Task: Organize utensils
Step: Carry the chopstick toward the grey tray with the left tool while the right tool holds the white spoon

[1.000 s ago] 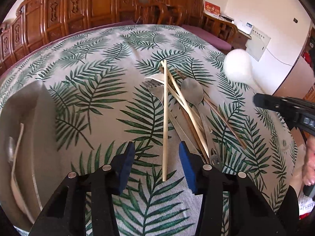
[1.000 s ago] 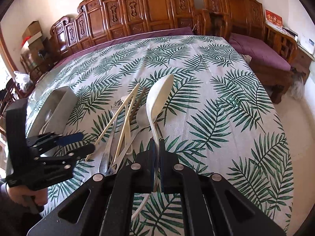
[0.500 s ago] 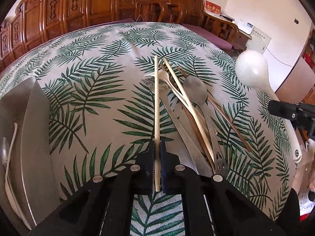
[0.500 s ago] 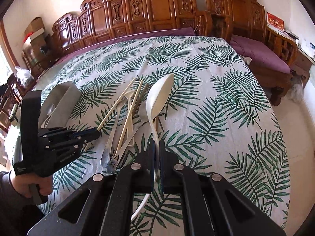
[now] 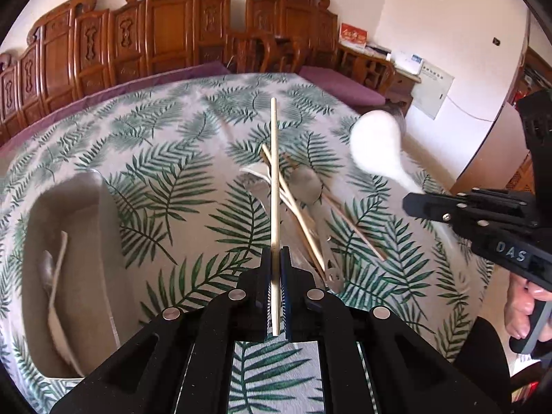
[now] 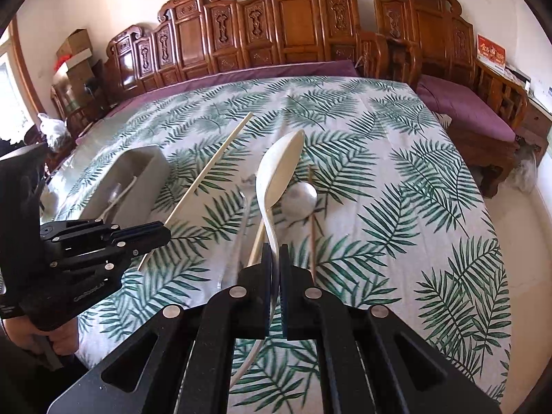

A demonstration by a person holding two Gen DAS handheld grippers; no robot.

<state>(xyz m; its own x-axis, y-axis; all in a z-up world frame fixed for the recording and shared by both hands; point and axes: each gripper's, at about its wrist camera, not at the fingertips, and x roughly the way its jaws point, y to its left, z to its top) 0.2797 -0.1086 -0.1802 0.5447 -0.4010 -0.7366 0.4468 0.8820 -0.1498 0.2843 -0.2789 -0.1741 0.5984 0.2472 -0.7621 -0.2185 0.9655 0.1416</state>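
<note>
Stretching across both views is the surface, draped in a white cloth printed with green palm fronds, with carved wooden benches lined up behind it. Over on the left side sits the grey bin, a long open container, and inside it lie a white spoon and what looks like a metal spoon beside it, though that one is blurred. Now the left hand-held gripper — its jaws are pressed together on a pale chopstick, pinching it near its lower end so the stick runs straight out ahead, lifted clear of the cloth; from the right wrist view the same chopstick angles up and away from the left hand-held gripper. And the right hand-held gripper is clamped on the handle of a big white spoon, bowl pointing forward and held above the cloth; the left wrist view catches that white spoon blurred in the air at the right. Left on the cloth between the two tools is the loose pile: a metal spoon, a fork, a dark brown chopstick and another pale chopstick, all crossing one another.
</note>
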